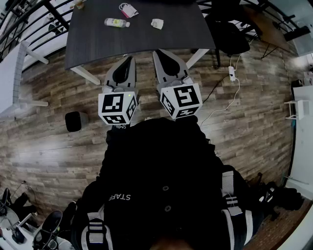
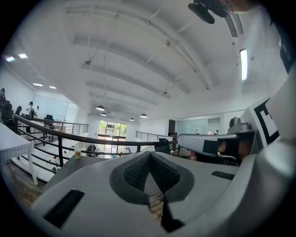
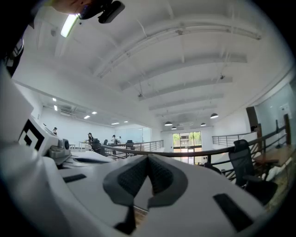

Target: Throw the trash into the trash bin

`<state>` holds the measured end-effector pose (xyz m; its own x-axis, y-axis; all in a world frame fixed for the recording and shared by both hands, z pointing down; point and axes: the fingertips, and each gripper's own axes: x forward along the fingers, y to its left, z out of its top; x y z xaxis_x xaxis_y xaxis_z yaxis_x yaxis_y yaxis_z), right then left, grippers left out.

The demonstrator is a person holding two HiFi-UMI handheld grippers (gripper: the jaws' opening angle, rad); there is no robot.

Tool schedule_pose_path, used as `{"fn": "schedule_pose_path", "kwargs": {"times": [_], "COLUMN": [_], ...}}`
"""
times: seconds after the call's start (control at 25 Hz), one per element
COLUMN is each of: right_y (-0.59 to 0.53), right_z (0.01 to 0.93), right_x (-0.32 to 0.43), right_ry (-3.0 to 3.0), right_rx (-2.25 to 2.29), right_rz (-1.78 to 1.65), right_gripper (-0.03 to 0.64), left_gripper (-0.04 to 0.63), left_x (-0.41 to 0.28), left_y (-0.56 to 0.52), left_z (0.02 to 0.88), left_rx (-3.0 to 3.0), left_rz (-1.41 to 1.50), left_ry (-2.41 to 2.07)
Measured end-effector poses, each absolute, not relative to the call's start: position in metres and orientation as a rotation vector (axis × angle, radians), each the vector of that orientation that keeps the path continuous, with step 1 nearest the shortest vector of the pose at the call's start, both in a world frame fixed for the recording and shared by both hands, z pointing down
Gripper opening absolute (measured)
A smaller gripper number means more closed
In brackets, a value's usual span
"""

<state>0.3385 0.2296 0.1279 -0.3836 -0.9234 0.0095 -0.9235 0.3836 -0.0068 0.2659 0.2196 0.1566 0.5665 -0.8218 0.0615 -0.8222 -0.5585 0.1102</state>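
On the dark table ahead lie a clear plastic bottle, a pink and white packet and a crumpled white paper. A cup stands at the table's far left corner; it also shows in the left gripper view as a small cup. A small black bin stands on the wood floor to my left. My left gripper and right gripper are held level side by side before the table edge, both shut and empty.
A black office chair stands right of the table, with a power strip and white cable on the floor below it. There is a white table at the left, a railing behind it, and a white shelf at the far right.
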Motion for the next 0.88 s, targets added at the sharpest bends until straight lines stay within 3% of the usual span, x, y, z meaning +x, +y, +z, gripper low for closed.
{"fn": "schedule_pose_path", "kwargs": {"times": [0.88], "right_y": [0.231], "right_z": [0.178], "right_x": [0.284], "right_ry": [-2.509], "right_rx": [1.773], "right_rz": [0.124], "right_gripper": [0.014], "left_gripper": [0.002], "left_x": [0.190], "left_y": [0.227], "left_z": [0.212], "left_rx": [2.592], "left_rz": [0.108], "left_ry": [-1.362]}}
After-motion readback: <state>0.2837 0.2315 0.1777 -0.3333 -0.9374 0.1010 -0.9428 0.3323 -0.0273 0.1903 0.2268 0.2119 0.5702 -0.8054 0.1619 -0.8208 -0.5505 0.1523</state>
